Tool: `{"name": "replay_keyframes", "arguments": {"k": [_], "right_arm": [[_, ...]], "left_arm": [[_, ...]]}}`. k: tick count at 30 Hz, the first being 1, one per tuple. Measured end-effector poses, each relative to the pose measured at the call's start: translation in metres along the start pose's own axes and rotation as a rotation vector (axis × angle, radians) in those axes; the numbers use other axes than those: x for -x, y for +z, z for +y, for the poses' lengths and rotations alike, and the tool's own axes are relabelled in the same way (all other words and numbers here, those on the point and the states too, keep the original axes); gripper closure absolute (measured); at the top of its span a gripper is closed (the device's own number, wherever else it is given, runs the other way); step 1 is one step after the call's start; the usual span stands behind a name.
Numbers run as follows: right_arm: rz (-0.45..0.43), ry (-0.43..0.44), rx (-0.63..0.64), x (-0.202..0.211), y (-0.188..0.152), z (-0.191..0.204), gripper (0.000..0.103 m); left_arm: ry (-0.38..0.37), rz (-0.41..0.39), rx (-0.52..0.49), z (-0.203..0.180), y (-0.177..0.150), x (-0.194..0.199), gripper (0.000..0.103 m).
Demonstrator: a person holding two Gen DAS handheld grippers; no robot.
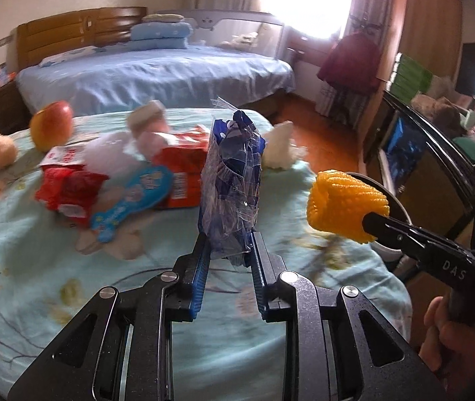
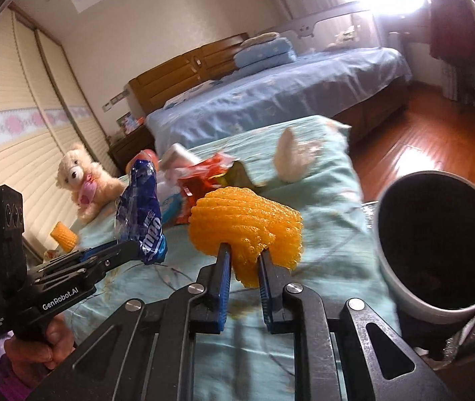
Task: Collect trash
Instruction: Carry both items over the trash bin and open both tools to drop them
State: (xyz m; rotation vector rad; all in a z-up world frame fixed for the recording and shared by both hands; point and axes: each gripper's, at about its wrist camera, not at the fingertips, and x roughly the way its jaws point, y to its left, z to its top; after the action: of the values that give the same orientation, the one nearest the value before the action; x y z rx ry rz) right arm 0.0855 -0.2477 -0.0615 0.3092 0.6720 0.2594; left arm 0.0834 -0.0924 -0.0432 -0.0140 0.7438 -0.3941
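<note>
My left gripper (image 1: 230, 237) is shut on a crumpled blue plastic wrapper (image 1: 232, 180) and holds it upright above the bed; it also shows in the right wrist view (image 2: 142, 214). My right gripper (image 2: 242, 250) is shut on an orange foam fruit net (image 2: 246, 227), also seen in the left wrist view (image 1: 346, 205). A white trash bin with a dark inside (image 2: 438, 244) stands to the right of the bed, close to the net. More trash lies on the bed: red snack bags (image 1: 70, 190), a red box (image 1: 184, 170), a blue packet (image 1: 130, 200).
A teal floral quilt (image 1: 36, 267) covers the near bed. An apple (image 1: 52, 125), a teddy bear (image 2: 83, 180), a white plush toy (image 1: 279, 147) and another orange foam net (image 2: 63, 235) lie on it. A blue bed stands behind (image 1: 157, 73). Dark furniture is at right (image 1: 438, 153).
</note>
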Motion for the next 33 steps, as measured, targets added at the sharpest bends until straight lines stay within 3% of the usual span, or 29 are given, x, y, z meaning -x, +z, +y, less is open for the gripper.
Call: {"name": "replay_keyframes", "arguments": {"k": [17,33], "right_arm": [[-0.065,-0.193,-0.053,0.036,0.0,-0.064,0.088],[-0.056,-0.349,-0.079,0.04,0.01,-0.122,0.088]], "left_arm": [[-0.114,0.04,-0.117,-0.077,0.019,-0.033,0.08],[-0.217,0.11,-0.187,-0.132,0.035,-0.076,0.08]]}}
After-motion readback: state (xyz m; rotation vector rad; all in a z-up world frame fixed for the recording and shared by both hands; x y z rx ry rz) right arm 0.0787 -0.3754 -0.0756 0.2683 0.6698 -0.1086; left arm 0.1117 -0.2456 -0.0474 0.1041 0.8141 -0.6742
